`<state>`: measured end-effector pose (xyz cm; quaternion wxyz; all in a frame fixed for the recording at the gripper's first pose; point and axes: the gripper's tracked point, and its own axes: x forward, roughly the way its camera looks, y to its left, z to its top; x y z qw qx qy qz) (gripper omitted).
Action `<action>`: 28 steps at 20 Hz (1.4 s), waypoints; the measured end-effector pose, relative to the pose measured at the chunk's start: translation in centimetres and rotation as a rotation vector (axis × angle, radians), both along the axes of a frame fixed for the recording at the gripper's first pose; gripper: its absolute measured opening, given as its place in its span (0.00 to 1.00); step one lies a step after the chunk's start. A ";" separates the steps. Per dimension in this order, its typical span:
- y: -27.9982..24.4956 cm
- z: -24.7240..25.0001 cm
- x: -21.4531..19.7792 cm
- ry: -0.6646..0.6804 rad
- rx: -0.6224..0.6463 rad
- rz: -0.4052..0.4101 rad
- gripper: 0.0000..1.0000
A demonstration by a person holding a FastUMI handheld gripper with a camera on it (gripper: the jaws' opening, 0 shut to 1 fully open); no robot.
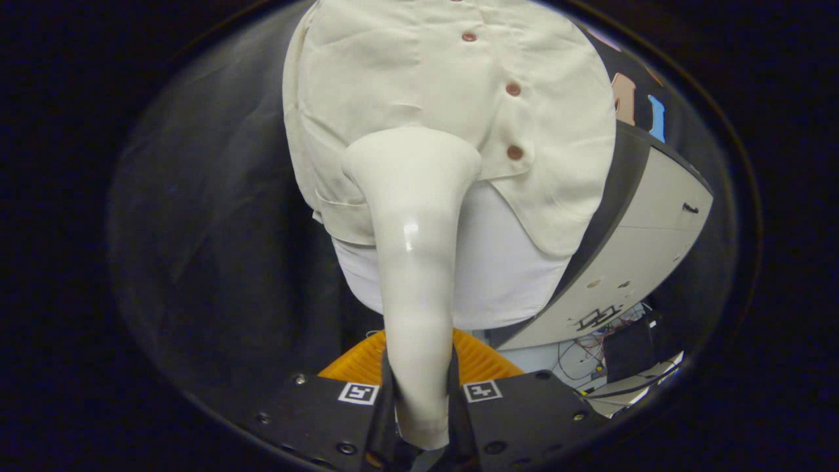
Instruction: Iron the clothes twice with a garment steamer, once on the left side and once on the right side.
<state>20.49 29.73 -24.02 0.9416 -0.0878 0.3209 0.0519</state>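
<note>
Between clamped tongs (419, 400) (both sides): steamer (416, 262); against shirt (419, 85)

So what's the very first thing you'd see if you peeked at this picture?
The big white garment steamer jumps out first: the gripper is shut on its handle, and its wide head reaches up ahead of the fingers to the bottom of a cream shirt. Next you'd spot the shirt's reddish-brown buttons running down its front, right of the steamer head. An orange ribbed thing peeks out just behind the fingers.
</note>
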 end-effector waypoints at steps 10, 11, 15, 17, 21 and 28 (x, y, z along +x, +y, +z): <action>-1.7 20.1 -1.3 -0.328 0.104 0.056 0.32; -2.2 21.3 -1.2 -0.343 0.121 0.045 0.32; -3.8 25.5 0.6 -0.407 0.146 0.012 0.32; -4.4 27.4 1.5 -0.439 0.161 0.002 0.32; -5.0 30.6 3.5 -0.499 0.168 -0.011 0.32; -6.1 32.7 7.9 -0.550 0.134 -0.050 0.32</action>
